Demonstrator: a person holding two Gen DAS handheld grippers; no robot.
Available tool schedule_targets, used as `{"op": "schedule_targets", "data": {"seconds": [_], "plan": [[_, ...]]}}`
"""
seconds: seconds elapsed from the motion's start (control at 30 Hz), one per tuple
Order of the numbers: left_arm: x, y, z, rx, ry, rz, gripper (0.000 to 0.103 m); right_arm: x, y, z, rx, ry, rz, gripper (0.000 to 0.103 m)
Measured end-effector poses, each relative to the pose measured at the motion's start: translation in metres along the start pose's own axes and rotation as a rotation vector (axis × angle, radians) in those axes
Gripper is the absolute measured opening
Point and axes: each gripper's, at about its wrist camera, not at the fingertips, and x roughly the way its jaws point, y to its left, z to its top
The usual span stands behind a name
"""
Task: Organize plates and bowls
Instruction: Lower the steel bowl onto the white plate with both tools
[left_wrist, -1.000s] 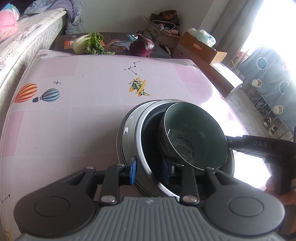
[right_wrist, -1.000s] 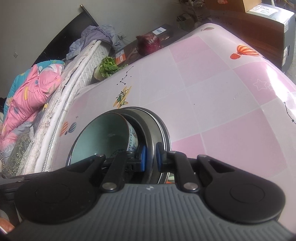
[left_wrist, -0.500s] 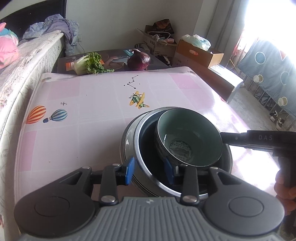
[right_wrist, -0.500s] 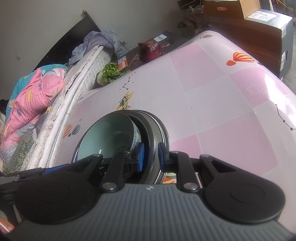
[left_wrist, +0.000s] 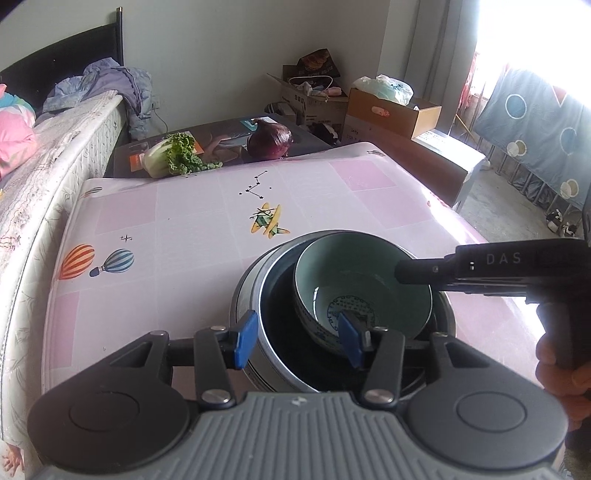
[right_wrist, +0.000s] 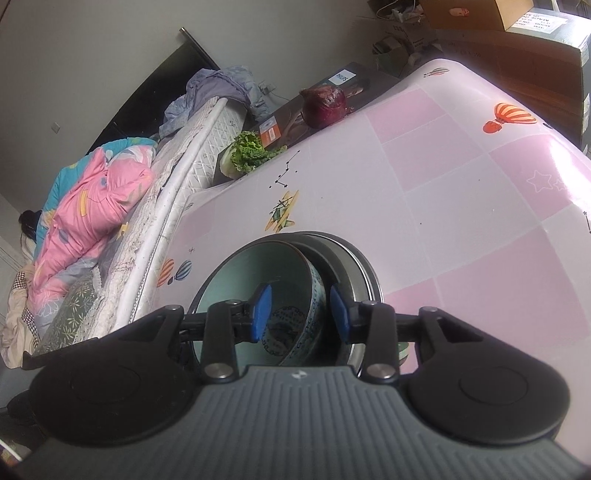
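Note:
A pale green bowl with blue pattern (left_wrist: 364, 275) sits tilted inside a steel bowl (left_wrist: 269, 295), which rests in another metal dish on the pink table (left_wrist: 184, 221). My left gripper (left_wrist: 297, 341) is open, its jaws standing either side of the steel bowl's near rim without holding it. My right gripper (right_wrist: 298, 312) is open, its jaws standing either side of the green bowl's rim (right_wrist: 314, 280). The right gripper's body reaches in from the right in the left wrist view (left_wrist: 480, 266).
A cabbage (left_wrist: 170, 155) and a red onion (left_wrist: 269, 138) lie on a dark box past the table's far edge. A bed (left_wrist: 44, 147) runs along the left. Cardboard boxes (left_wrist: 388, 110) stand at the back right.
Both grippers have opened from a shut grip, the left off the steel bowl's rim and the right off the green bowl's rim. Both have pulled back and risen a little.

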Motion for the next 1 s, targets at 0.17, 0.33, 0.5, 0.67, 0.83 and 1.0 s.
{"op": "schedule_targets", "data": {"seconds": [0.17, 0.33, 0.5, 0.67, 0.83, 1.0], "plan": [[0.003, -0.002, -0.002, 0.009, 0.002, 0.004, 0.049, 0.010, 0.004, -0.003, -0.017, 0.017, -0.003, 0.033], [0.005, -0.004, -0.002, 0.011, 0.004, 0.000, 0.049, 0.011, 0.003, -0.003, -0.031, 0.020, -0.019, 0.023], [0.006, -0.006, -0.002, 0.014, 0.009, -0.004, 0.049, 0.009, 0.002, -0.005, -0.035, 0.026, -0.019, 0.019], [0.004, -0.006, -0.003, 0.015, 0.005, -0.006, 0.049, 0.007, 0.003, -0.008, -0.034, 0.028, -0.021, 0.019], [-0.007, -0.005, -0.005, 0.019, -0.014, -0.007, 0.058, -0.008, 0.007, -0.011, -0.040, 0.003, -0.007, 0.025], [-0.031, -0.002, -0.013, 0.021, -0.061, -0.027, 0.079, -0.047, 0.018, -0.017, -0.102, -0.078, -0.027, 0.062]]}}
